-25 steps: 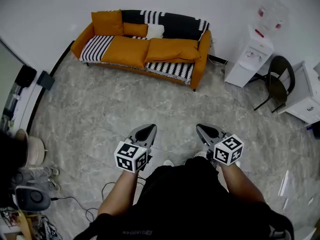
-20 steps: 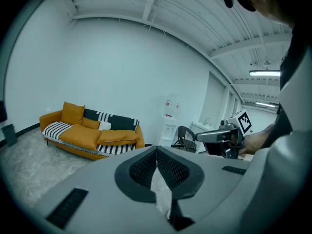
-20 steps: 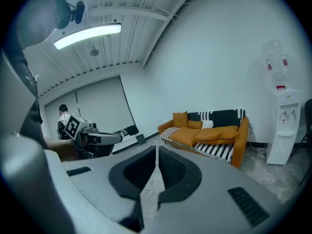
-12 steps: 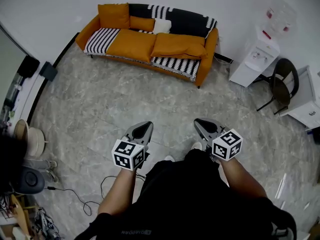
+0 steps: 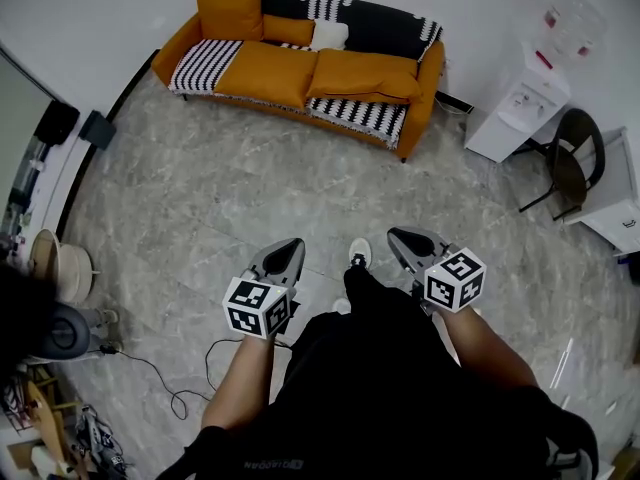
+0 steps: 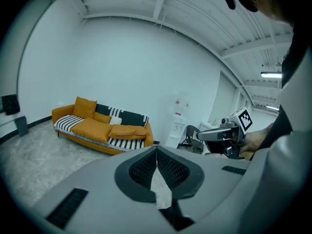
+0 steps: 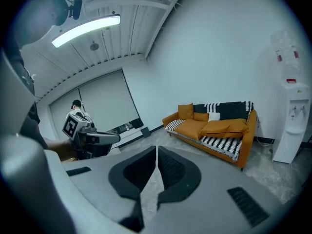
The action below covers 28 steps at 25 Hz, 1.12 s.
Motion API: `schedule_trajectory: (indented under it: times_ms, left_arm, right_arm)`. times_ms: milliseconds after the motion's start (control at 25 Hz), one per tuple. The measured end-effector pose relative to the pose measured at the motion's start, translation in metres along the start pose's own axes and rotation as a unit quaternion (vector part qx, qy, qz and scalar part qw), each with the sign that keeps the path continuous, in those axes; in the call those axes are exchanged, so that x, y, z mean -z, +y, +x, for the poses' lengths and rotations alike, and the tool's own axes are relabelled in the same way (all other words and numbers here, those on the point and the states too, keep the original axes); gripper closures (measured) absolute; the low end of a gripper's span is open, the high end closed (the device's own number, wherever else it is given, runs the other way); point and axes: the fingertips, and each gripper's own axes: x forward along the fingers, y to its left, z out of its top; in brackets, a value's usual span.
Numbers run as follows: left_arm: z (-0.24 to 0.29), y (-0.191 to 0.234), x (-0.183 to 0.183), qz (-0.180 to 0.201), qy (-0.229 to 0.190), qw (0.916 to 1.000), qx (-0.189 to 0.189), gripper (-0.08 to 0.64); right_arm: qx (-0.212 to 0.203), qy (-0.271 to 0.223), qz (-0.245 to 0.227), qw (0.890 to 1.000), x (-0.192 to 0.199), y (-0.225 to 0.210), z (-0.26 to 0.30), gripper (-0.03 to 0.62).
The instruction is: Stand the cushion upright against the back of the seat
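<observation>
Left tool (image 5: 289, 252) and right tool (image 5: 404, 240), both pressed together empty, should spread before reaching the upper-centre cushion (image 5: 362, 75).

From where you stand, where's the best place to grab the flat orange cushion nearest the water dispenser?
Probably its front long edge, coming in from the open front of the sofa. The cushion lies flat on the seat with that edge facing the room, and its rear edge lies toward the backrest.
</observation>
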Motion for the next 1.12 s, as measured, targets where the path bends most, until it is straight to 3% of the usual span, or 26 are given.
schedule_trajectory:
  times_ms: [280,560,880,1120]
  left_arm:
    - [0.012,0.01,0.001,-0.008,0.012,0.9999,-0.008,0.543]
    - [0.034,0.049,-0.017,-0.005,0.024,0.9995,-0.019,0.543]
    - [0.097,0.091,-0.072,0.01,0.018,0.9997,-0.016,0.543]
    - [0.15,0.118,-0.111,0.024,0.024,0.9994,-0.008,0.543]
  right_arm:
    - [-0.014,0.001,0.01,1.0,-0.01,-0.016,0.028,0.555]
    - [-0.021,-0.008,0.024,0.999,-0.035,-0.045,0.077,0.555]
    - [-0.029,-0.002,0.026,0.999,-0.073,-0.097,0.129,0.555]
    - [-0.024,-0.029,0.025,0.999,-0.121,-0.144,0.157,0.554]
